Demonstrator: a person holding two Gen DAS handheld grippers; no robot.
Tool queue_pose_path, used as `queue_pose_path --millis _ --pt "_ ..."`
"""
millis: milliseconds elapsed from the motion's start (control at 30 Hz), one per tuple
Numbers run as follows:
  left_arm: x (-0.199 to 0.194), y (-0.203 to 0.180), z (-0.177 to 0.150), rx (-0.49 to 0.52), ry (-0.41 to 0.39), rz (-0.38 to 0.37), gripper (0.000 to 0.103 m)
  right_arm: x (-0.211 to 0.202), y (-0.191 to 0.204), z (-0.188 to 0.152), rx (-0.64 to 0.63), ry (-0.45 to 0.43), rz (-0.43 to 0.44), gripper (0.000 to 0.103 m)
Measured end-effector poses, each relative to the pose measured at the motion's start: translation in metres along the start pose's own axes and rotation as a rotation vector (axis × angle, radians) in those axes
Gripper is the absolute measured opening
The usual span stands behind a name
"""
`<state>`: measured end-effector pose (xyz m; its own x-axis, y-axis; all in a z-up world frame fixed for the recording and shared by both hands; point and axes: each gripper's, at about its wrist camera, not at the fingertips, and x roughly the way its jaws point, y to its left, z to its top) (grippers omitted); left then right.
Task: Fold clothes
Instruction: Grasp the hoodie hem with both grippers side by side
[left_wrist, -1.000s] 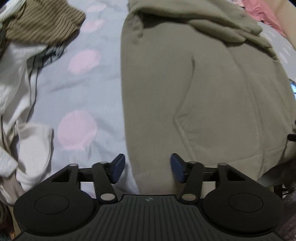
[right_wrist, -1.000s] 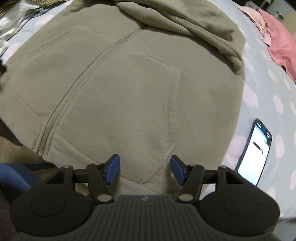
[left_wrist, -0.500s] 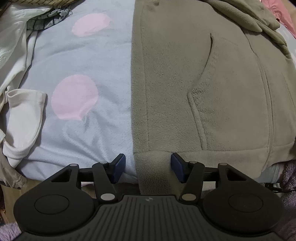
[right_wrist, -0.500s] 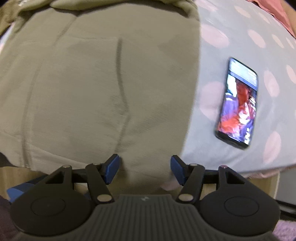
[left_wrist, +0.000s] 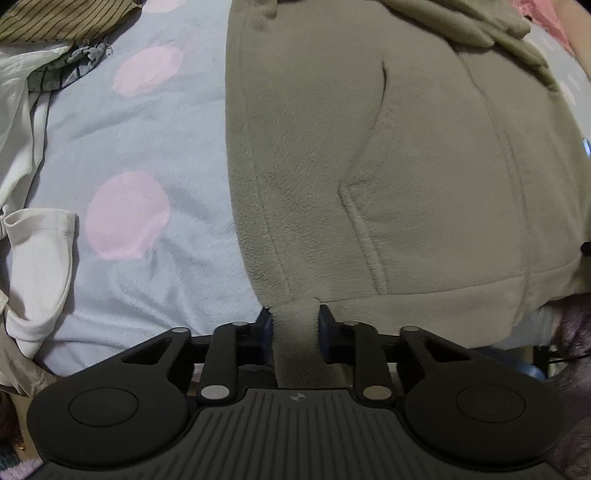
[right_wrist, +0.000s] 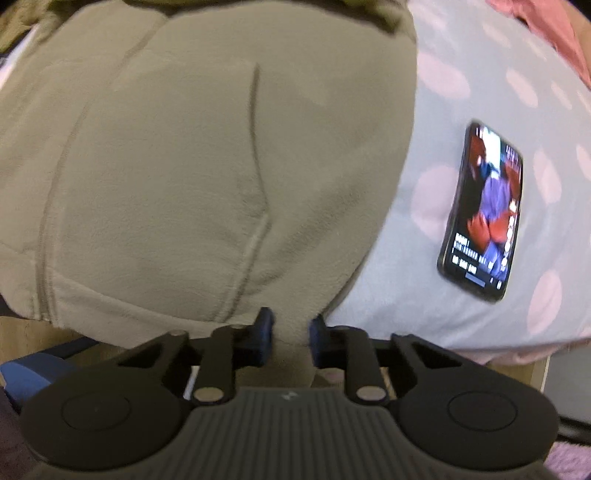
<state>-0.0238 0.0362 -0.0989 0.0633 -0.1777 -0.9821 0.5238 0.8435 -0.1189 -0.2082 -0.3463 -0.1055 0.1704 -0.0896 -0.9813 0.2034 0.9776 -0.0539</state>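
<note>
Each claw, left claw and right claw, has a matte black body: a ribbed central plate bearing a small emblem, round discs either side of that plate, silver pivot screws, black linkages, blue pads.

an olive-green fleece hoodie lies spread front-up on a pale blue blanket with large pink dots. the left gripper is closing its 2 blue-padded jaws on the hoodie's bottom hem at its left corner, the fabric bunched between them. a crumpled white garment lies at the blanket's left edge, a brown striped cloth at the top left.
</note>
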Motion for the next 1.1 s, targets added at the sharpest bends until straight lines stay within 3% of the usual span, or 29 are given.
queue_pose_path --millis 167,367,533,767,1100 --pt "-0.046 0.002 0.006 0.024 -0.068 -0.131 0.014 -0.042 -0.016 0.004 0.037 -0.069 0.12 0.018" --pt "-0.11 0.003 0.021 0.02 -0.236 -0.279 0.013 -0.122 -0.056 0.031 0.095 -0.255 0.284 0.017" --pt "-0.139 0.015 0.059 -0.016 -0.39 -0.339 0.013 -0.161 -0.076 0.074 0.121 -0.406 0.301 0.016" --pt "-0.15 0.03 0.121 -0.088 -0.522 -0.415 0.013 -0.159 -0.12 0.138 0.235 -0.552 0.329 0.016" --pt "-0.129 0.046 0.216 -0.167 -0.58 -0.438 0.013 -0.132 -0.158 0.209 0.412 -0.64 0.335 0.015"
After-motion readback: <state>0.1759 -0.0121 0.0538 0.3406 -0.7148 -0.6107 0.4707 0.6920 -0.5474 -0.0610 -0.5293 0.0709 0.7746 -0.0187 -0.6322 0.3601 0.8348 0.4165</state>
